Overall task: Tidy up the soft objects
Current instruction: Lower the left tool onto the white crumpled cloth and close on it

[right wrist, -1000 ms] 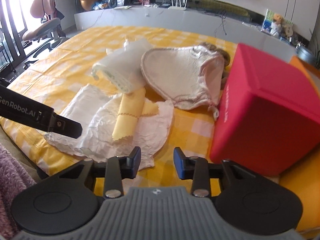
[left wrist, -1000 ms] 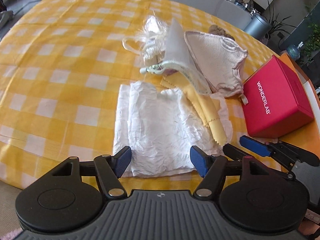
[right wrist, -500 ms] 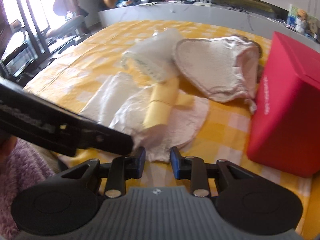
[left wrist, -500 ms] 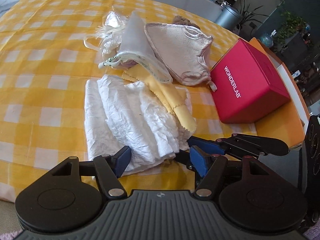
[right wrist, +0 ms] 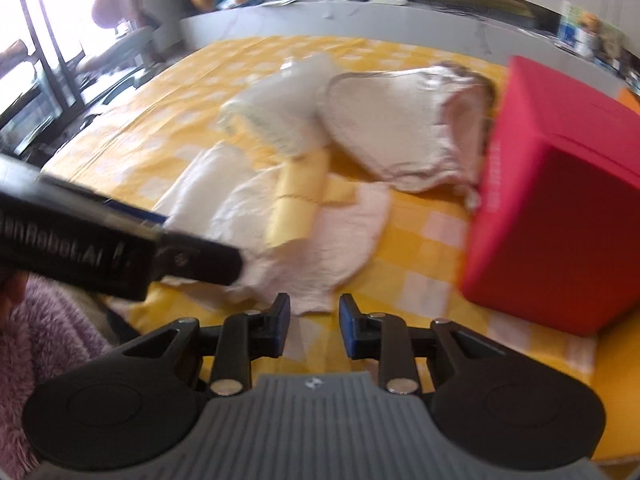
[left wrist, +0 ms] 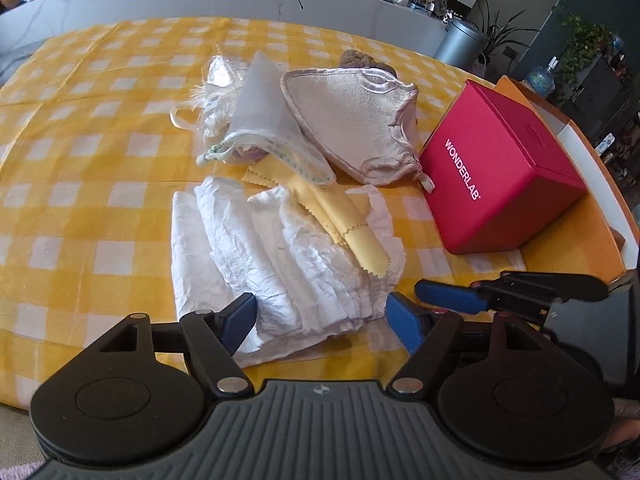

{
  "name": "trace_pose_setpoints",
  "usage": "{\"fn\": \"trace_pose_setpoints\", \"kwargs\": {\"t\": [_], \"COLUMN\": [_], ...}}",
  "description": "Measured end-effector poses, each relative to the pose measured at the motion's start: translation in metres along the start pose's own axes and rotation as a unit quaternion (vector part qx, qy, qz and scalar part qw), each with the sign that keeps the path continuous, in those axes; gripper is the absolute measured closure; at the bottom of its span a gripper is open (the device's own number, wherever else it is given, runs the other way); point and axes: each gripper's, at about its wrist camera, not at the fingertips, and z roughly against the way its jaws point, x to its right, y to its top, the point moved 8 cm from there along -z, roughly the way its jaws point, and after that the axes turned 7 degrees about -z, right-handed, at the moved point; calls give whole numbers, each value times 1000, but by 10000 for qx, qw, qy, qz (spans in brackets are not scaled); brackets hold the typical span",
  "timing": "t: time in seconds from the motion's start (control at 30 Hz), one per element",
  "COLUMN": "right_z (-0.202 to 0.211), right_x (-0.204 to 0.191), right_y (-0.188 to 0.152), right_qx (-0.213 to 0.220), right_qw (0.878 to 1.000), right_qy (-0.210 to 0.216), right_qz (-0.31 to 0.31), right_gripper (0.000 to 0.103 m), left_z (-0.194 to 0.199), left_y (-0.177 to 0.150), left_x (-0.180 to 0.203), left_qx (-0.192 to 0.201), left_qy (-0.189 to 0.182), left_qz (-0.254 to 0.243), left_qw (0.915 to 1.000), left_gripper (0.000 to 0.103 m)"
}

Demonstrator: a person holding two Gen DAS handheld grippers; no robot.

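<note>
A crumpled white cloth (left wrist: 280, 264) lies at the near edge of the yellow checked table. A folded yellow cloth (left wrist: 340, 216) rests across it. Behind are a white mesh drawstring bag (left wrist: 268, 120) and a beige pouch-like cloth (left wrist: 360, 128). My left gripper (left wrist: 322, 320) straddles the white cloth's near edge; its jaws are opening and do not press the cloth. My right gripper (right wrist: 314, 320) hovers at the white cloth's (right wrist: 320, 248) right corner. Its jaws stand narrow and apart, with the corner tip just ahead of them. The right gripper (left wrist: 440, 296) shows beside the left one.
A red WONDERLAB box (left wrist: 500, 176) stands on the right, against the beige cloth (right wrist: 400, 136). A brown plush item (left wrist: 356, 58) peeks from behind that cloth. The left gripper's black body (right wrist: 120, 248) crosses the right view. A fuzzy purple sleeve (right wrist: 40, 340) is at lower left.
My left gripper shifted along the near edge of the white cloth and its jaws spread wider. The right gripper's jaws narrowed and it came in close beside the left one.
</note>
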Motion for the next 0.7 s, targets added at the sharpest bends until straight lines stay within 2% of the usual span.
{"fn": "trace_pose_setpoints", "kwargs": {"t": [0.1, 0.17, 0.27, 0.33, 0.57, 0.7], "right_z": [0, -4, -7, -9, -8, -6], "right_x": [13, 15, 7, 4, 14, 15], "right_y": [2, 0, -2, -1, 1, 0], "right_qx": [8, -15, 63, 71, 42, 52], "right_qw": [9997, 9997, 9998, 9996, 9995, 9995], "right_qy": [-211, -204, -198, -227, -68, -106], "right_qz": [-142, -151, 72, 173, -300, -296], "right_gripper": [79, 83, 83, 84, 84, 83], "left_z": [-7, -12, -20, -18, -32, -35], "left_y": [1, 1, 0, 0, -1, -1], "left_x": [5, 7, 3, 1, 4, 2], "left_qx": [-27, -42, -127, -70, -148, -146], "left_qy": [20, 123, 586, 770, 774, 808], "left_qz": [71, 43, 27, 5, 58, 58], "left_qw": [10000, 9999, 9982, 9970, 9969, 9966], "left_gripper": [15, 14, 14, 14, 13, 14]}}
